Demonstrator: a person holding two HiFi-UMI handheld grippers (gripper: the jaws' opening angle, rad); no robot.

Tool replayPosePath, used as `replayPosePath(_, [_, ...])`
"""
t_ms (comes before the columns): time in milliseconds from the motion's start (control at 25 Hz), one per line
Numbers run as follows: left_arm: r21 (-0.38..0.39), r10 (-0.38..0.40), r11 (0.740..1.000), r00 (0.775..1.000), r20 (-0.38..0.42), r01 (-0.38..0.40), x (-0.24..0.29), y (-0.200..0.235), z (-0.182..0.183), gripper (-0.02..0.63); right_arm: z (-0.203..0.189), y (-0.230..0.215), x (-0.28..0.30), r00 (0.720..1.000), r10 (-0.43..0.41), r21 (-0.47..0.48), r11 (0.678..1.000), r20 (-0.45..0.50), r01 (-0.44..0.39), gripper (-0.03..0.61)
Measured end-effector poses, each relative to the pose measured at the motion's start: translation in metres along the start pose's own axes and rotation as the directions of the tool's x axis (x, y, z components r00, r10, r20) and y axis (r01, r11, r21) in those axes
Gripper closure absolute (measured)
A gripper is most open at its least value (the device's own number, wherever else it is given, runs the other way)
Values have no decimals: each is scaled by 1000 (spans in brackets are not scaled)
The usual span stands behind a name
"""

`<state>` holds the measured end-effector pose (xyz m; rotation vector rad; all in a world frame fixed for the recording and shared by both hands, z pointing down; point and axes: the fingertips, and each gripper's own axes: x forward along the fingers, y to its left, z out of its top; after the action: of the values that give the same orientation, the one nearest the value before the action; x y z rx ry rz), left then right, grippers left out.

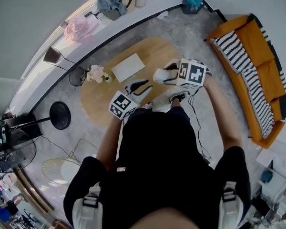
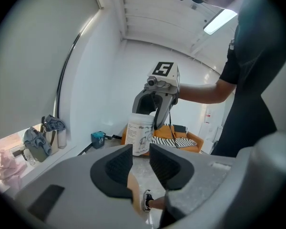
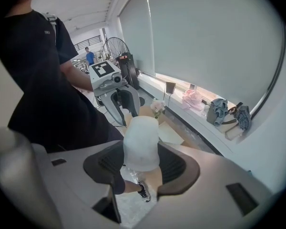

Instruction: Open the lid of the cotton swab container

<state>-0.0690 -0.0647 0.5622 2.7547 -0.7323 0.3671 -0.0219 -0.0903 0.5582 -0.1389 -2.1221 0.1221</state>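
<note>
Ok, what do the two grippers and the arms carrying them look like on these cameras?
The left gripper and right gripper match: light grey moulded bodies, two black ribbed pads, and a white cube with black square markers on each. A thin black cable hangs from the right one. The person wears a black short-sleeved top; the forearms are bare.
</note>
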Motion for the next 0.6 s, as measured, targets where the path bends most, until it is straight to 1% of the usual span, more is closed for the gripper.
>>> replayPosePath(200, [-15,-41,999,999,-1,41,10,-7,3,458,5,7,-7,1000,22,-5,1000,16,-22,376])
replayPosePath(360, [6,-81,997,996,-22,81,24,-13,2,406,10,12,-12,999,24,-30,999,33,-23,376])
replayPosePath(480, [18,-87,996,996,-31,88,31,-15,4,390,7,17,-12,999,33,-38,999,29,-32,376])
replayPosePath(600, [31,-91,995,995,-28,92,37,-16,10,379,10,22,-15,998,51,-46,998,45,-48,376])
